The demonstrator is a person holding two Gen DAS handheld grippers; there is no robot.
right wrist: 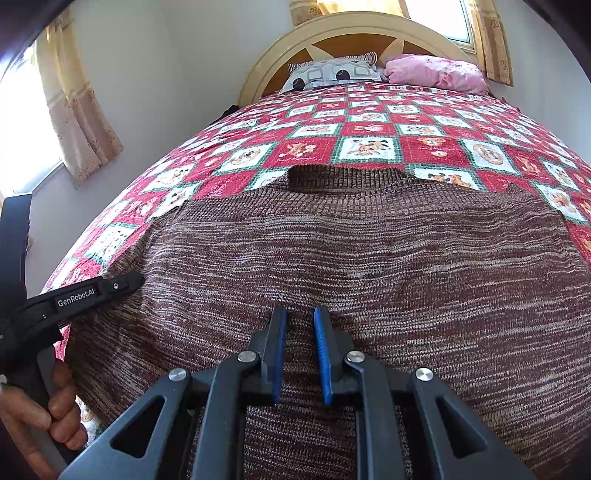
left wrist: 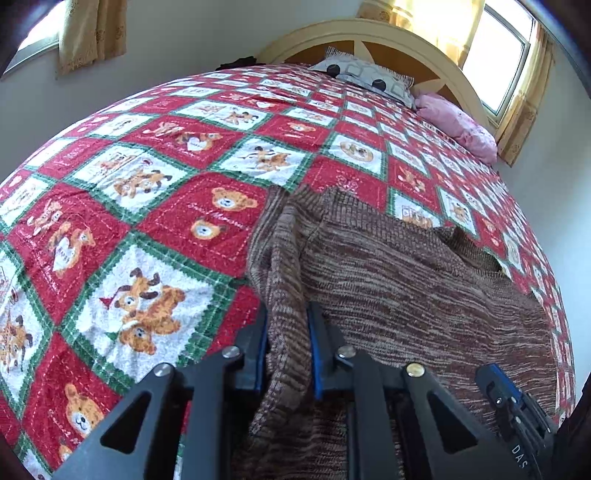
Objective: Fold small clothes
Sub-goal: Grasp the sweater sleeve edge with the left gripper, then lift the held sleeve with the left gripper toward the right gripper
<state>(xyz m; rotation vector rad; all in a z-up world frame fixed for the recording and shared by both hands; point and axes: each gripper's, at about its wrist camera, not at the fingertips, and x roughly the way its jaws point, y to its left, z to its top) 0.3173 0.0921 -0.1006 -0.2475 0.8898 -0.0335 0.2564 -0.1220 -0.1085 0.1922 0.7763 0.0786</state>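
Observation:
A brown marled knit sweater (right wrist: 369, 258) lies spread on the bed, collar towards the headboard. In the left wrist view my left gripper (left wrist: 286, 314) is shut on a bunched fold of the sweater's (left wrist: 406, 280) left edge, likely a sleeve, lifted between the blue pads. My left gripper also shows in the right wrist view (right wrist: 129, 281) at the sweater's left side. My right gripper (right wrist: 300, 312) hovers over the sweater's lower middle with a narrow gap between its fingers and nothing held. It also shows at the lower right of the left wrist view (left wrist: 491, 376).
The bed is covered by a red, white and green teddy-bear quilt (left wrist: 155, 206). A patterned pillow (right wrist: 332, 74) and a pink pillow (right wrist: 439, 72) lie at the wooden headboard (right wrist: 343, 33). Walls and curtained windows surround the bed.

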